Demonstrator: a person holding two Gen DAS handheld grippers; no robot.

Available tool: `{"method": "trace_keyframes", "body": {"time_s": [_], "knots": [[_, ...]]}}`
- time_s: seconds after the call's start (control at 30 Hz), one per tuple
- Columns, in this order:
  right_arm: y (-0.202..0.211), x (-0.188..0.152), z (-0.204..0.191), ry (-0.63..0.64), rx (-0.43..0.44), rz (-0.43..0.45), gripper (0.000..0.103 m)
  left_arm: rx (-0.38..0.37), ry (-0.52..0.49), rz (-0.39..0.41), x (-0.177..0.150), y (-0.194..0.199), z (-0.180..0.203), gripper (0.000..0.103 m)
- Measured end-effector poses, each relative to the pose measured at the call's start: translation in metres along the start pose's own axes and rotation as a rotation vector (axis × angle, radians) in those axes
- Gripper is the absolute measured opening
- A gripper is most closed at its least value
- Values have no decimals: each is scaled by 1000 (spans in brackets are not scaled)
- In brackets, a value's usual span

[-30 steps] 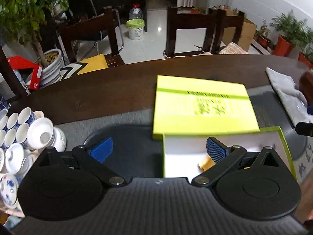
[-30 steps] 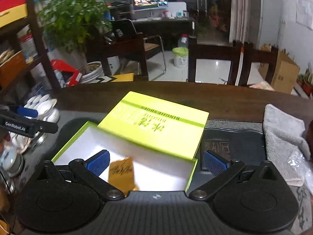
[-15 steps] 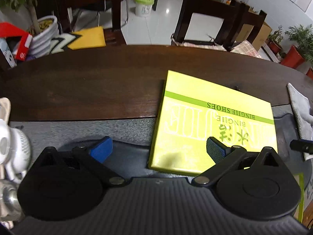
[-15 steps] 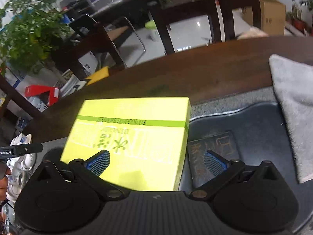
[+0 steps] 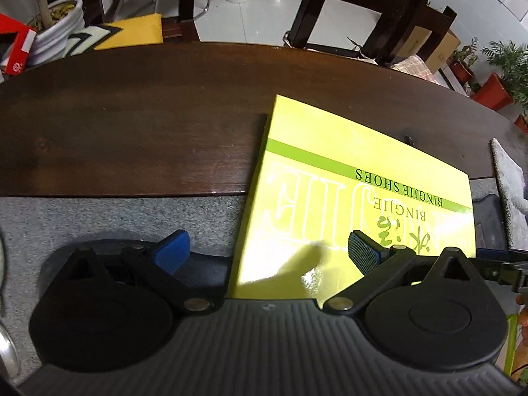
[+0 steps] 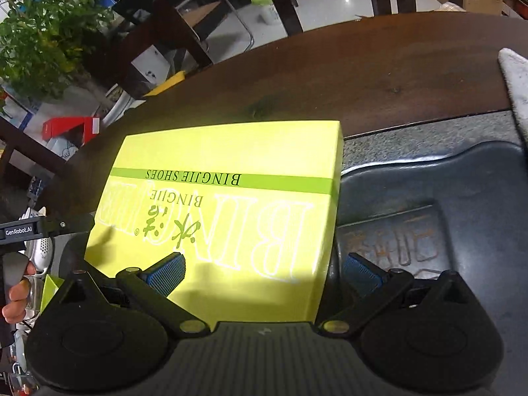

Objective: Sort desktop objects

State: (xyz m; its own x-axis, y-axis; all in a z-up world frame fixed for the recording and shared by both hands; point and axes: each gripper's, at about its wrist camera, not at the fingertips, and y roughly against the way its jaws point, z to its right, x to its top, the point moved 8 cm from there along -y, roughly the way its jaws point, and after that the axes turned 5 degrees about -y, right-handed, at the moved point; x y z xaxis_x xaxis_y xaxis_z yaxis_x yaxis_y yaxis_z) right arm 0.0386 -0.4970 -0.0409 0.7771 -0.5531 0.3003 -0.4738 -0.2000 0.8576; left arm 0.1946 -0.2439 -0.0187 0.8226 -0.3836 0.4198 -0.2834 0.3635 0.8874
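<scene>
A yellow-green shoe-box lid (image 5: 346, 191) printed "BINGJIE SHOES" lies flat, partly on the dark wooden table (image 5: 132, 115) and partly on the grey mat. My left gripper (image 5: 267, 250) is open, low over the lid's near left edge, one finger on each side of that edge. The lid also shows in the right wrist view (image 6: 231, 204). My right gripper (image 6: 264, 274) is open over the lid's near right edge. The open box base is only a green sliver (image 6: 49, 288) at the left.
A dark stone tea tray (image 6: 429, 198) lies right of the lid. A grey towel (image 6: 518, 82) lies at the far right. White teacups (image 6: 39, 250) stand at the left. Chairs (image 5: 363, 13) and potted plants (image 6: 43, 26) stand beyond the table's far edge.
Both grippers have moved forward and down over the lid. The open box with the small orange packet has dropped out of view beneath them. Both stay open.
</scene>
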Motion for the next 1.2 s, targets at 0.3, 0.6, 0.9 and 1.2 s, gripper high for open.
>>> {"method": "trace_keyframes", "body": {"time_s": [0.3,0.6,0.9,1.2], "knots": [[-12,5,-3,-1,18,-64,103,-61,38,-71,-5,-18,2,101],[-25,8,-5,-22,16,-116,103,-88,42,-128,-3,-27,7,101],[-38,7,-5,-19,-14,-155,103,-80,63,-186,-2,-37,11,101],[-39,8,-8,8,-46,-165,103,-54,32,-187,-3,-38,21,101]]}}
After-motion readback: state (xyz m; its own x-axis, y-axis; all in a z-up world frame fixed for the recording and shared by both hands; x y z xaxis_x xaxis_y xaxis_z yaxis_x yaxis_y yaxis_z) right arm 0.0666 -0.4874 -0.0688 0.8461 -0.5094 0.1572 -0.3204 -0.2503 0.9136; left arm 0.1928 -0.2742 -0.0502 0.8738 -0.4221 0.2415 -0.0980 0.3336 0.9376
